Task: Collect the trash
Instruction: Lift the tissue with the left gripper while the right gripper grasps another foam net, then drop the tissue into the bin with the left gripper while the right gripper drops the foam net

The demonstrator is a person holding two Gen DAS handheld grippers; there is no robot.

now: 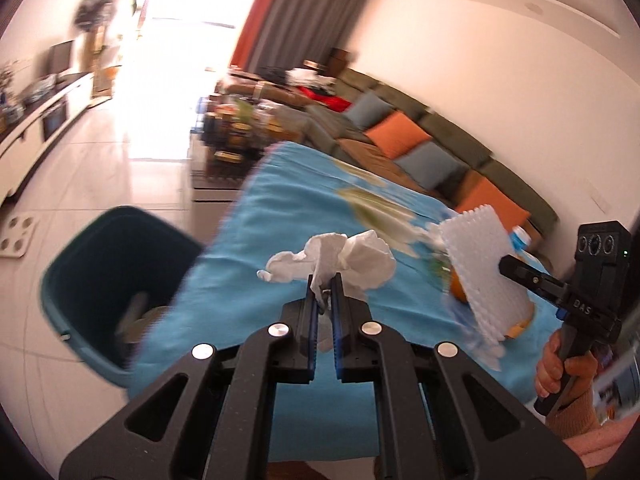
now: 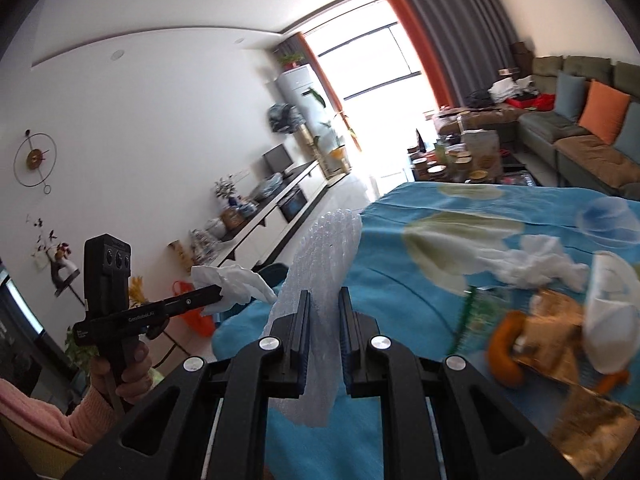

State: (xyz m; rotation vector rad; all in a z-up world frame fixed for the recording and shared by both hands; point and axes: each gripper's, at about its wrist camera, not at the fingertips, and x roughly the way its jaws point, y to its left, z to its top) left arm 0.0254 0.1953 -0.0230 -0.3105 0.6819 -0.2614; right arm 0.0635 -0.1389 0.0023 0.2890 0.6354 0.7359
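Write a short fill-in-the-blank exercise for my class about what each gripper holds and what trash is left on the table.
1. The left gripper is shut on a crumpled white ____.
2. The right gripper is shut on a sheet of ____ wrap.
3. The bin stands on the floor beside the table with the ____ cloth.
4. Another tissue lies on the ____.

Missing words: tissue; bubble; blue; table

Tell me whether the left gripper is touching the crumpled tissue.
Touching. The left wrist view shows the left gripper shut on the crumpled tissue, pinched between its fingertips.
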